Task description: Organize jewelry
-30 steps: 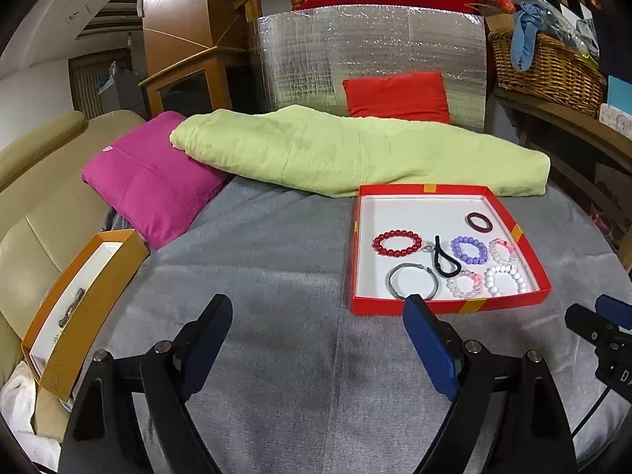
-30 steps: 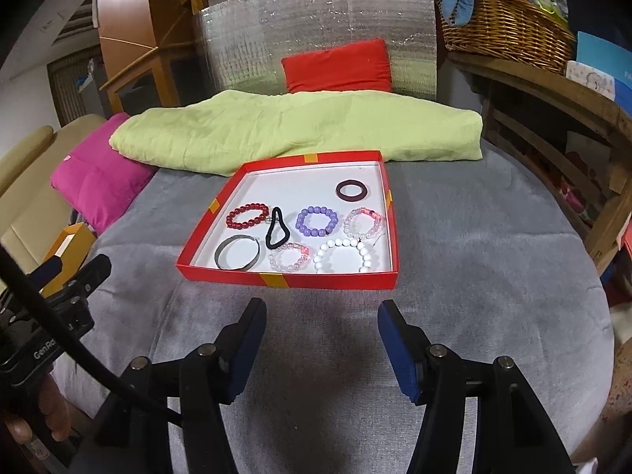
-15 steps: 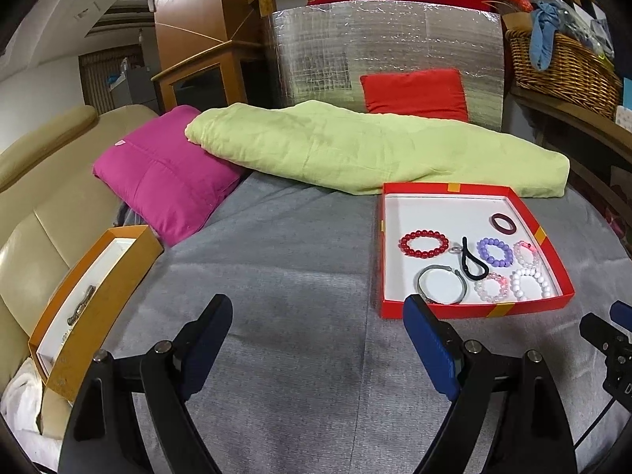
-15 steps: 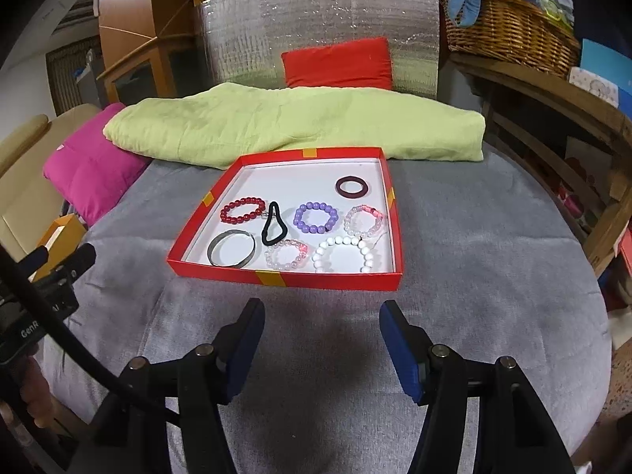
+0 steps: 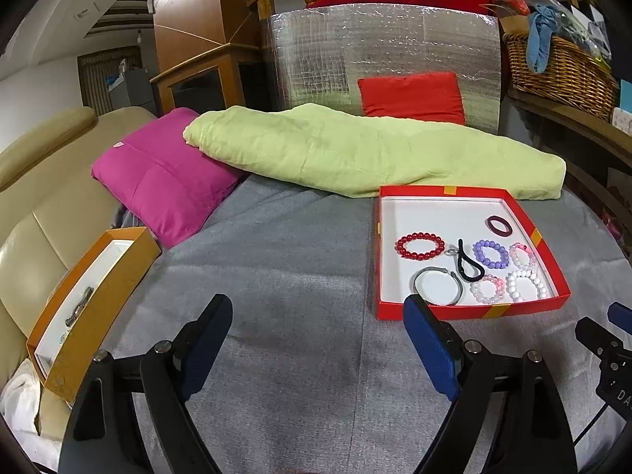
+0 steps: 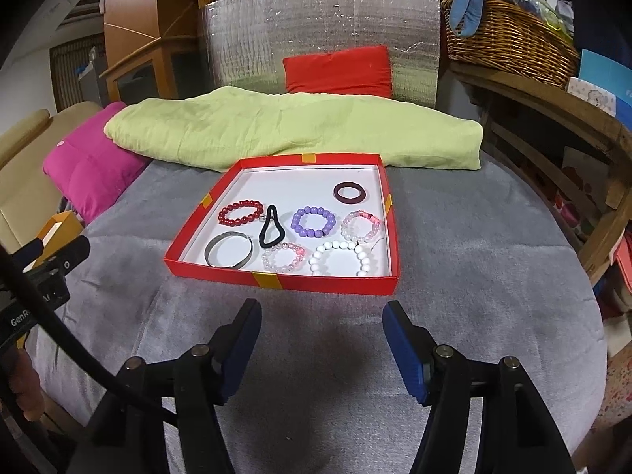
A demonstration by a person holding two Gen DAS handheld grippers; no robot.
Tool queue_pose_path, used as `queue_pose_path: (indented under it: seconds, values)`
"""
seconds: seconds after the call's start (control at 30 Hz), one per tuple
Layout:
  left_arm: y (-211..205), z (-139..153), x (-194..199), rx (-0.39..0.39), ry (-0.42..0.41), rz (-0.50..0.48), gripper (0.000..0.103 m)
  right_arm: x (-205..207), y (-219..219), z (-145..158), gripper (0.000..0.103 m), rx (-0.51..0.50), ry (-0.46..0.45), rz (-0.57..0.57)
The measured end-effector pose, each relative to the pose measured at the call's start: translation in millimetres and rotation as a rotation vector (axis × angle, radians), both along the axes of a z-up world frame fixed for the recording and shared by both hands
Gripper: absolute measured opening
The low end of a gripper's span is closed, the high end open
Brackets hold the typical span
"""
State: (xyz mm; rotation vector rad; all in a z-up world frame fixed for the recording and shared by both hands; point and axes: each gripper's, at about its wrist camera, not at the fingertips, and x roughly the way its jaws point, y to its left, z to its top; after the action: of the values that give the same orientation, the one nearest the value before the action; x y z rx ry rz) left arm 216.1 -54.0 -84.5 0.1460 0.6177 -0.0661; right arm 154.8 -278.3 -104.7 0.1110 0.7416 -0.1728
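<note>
A red tray [image 6: 300, 279] with a white floor lies on the grey cloth and holds several bracelets: a red bead one [image 6: 241, 213], a purple bead one [image 6: 313, 221], a white bead one [image 6: 341, 262], a silver bangle [image 6: 229, 251], a black hair tie [image 6: 271, 232]. The tray also shows in the left wrist view [image 5: 470, 310]. An orange box [image 5: 94, 308] with a metal piece inside sits at the left. My left gripper [image 5: 316, 339] is open and empty, left of the tray. My right gripper [image 6: 322, 339] is open and empty, just in front of the tray.
A green folded blanket [image 6: 292, 130] lies behind the tray, a pink cushion [image 5: 162, 181] at the left. A silver foil panel [image 6: 324, 35] with a red cushion [image 6: 337, 71] stands at the back. A wicker basket [image 6: 509, 31] sits on a wooden shelf at the right.
Both grippers have moved: the left swung leftward so the tray shifted right in its view; the right came closer to the tray. Both stay open.
</note>
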Motion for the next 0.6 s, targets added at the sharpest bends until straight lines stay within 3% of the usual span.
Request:
queue_pose_path:
  seconds: [0.6]
  values:
    - [-2.6,-0.3,-0.2,-0.005,0.009,-0.001,0.089,-3.0,4.1,0.4,0.068,-0.027,-0.018,0.014]
